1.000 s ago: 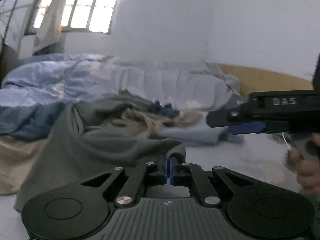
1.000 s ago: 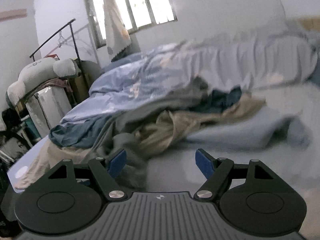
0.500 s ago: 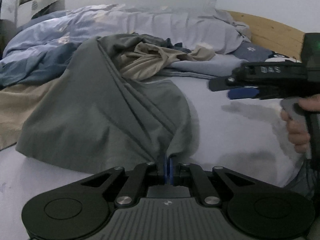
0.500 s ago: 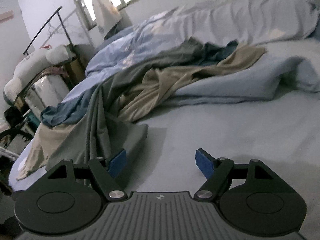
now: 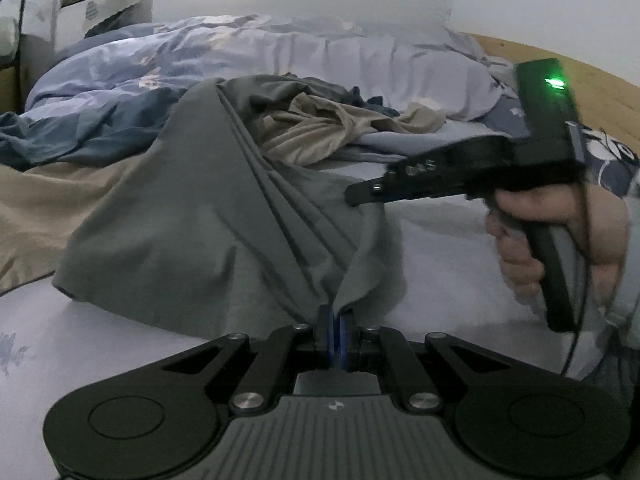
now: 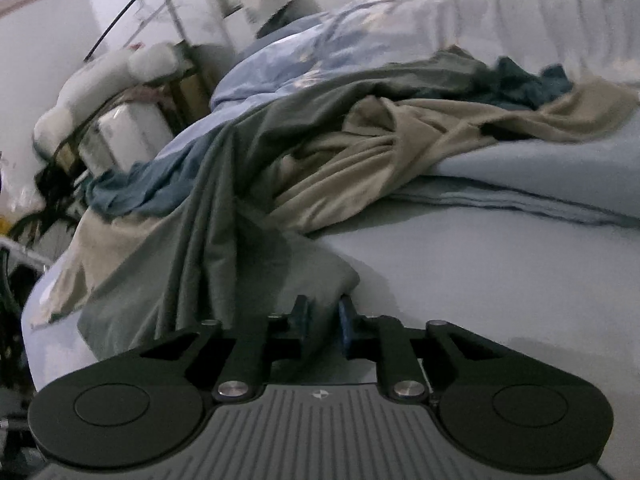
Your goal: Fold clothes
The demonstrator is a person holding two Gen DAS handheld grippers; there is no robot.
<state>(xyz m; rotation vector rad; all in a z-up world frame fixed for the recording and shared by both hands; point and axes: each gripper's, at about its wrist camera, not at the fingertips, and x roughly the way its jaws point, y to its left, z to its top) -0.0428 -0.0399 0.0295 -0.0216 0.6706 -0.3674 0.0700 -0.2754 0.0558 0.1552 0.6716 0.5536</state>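
Pale blue bedding [image 5: 436, 256] fills both views. Pressed together, the left gripper [image 5: 335, 330] pinches a near edge of the crumpled grey jersey garment [image 5: 192, 216], whose pleats fan out from the tips. The right gripper [image 6: 323, 316] sits at another near edge, its fingers narrowly parted with cloth between them; through the blur I cannot tell whether they bite. The garment's length runs straight ahead of both toward the heaped clothes.

Grey garment [image 5: 208, 216], beige cloth [image 6: 360, 168], pale blue bed sheet [image 6: 500, 280], black hand-held gripper [image 5: 335, 334] with blue pads [image 6: 344, 320].
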